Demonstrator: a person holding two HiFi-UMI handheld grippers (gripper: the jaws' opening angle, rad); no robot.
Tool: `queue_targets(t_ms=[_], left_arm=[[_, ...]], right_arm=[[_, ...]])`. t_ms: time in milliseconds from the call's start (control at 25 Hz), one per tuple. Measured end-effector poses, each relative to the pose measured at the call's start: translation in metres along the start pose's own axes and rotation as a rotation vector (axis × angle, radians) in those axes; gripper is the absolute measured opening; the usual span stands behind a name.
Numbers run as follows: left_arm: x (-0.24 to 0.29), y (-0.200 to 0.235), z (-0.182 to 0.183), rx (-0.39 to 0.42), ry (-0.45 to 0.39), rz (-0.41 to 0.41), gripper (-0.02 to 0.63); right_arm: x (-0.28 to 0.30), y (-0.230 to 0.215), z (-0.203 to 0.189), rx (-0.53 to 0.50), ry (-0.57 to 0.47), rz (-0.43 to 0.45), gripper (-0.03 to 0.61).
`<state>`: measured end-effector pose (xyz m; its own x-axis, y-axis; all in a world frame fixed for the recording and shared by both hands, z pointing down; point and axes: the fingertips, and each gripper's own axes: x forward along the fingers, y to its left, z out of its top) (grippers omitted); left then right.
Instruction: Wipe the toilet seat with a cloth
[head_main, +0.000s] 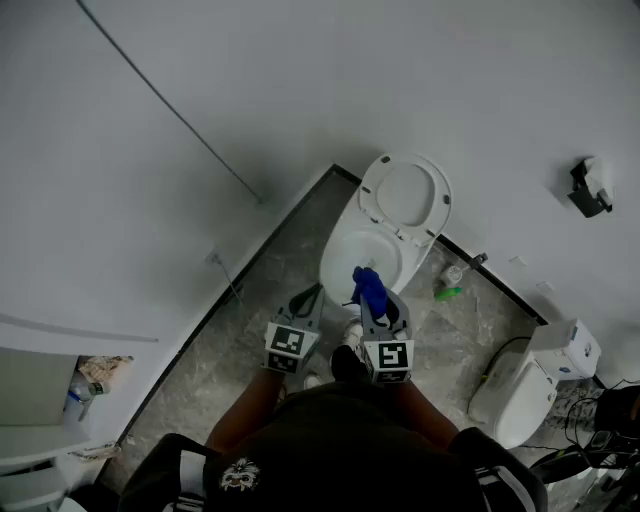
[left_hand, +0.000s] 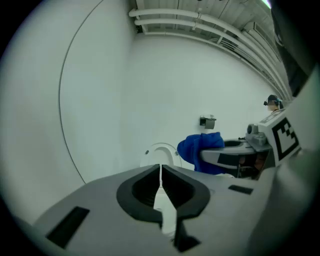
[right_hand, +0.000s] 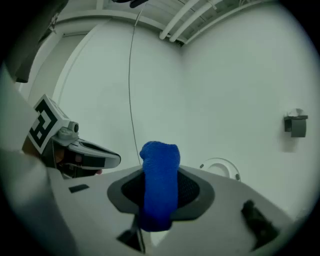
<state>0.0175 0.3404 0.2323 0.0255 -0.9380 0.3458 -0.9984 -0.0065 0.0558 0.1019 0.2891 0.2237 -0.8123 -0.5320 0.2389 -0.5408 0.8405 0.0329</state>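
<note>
Right gripper (right_hand: 159, 199) w/ blue cloth (right_hand: 160, 167)

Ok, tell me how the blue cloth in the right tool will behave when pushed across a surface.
Probably floppy: the blue cloth folds over itself and bulges where the right tool pinches it. Likely light, since that one pinch carries it all. Its knitted-looking surface should grip rather than slide, though it may bunch up.
</note>
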Motion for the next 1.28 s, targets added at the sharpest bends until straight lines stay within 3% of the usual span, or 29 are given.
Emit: queue_targets(t_ms=[120,440,720,1000,1280], left_arm=[[0.038,0.013,0.006,0.029,0.027,0.011,0.020],[0.128,0.035,0.025,-0.021,0.063,0.003,0.020],[0.180,0.037,0.057,0.027,0.072,-0.032,0.020],[0.238,0.037,0.077,0.048,0.103,-0.118,0.020],[0.314,0.060,0.079,0.022,0.140,-0.249,0.020]], right_arm=[[0.032,-0.031,0.003,0.027,-0.009,-0.010,0.106],[0.098,-0.096,0.008,0.042,-0.010,0.015,0.106],[0.128,-0.135,0.009,0.082,0.011,0.001,0.106],[0.165,-0.174,0.007,0.093,0.074,-0.056,0.106],[0.219,-0.218,-0.010,0.158,0.166,-0.183,0.106]])
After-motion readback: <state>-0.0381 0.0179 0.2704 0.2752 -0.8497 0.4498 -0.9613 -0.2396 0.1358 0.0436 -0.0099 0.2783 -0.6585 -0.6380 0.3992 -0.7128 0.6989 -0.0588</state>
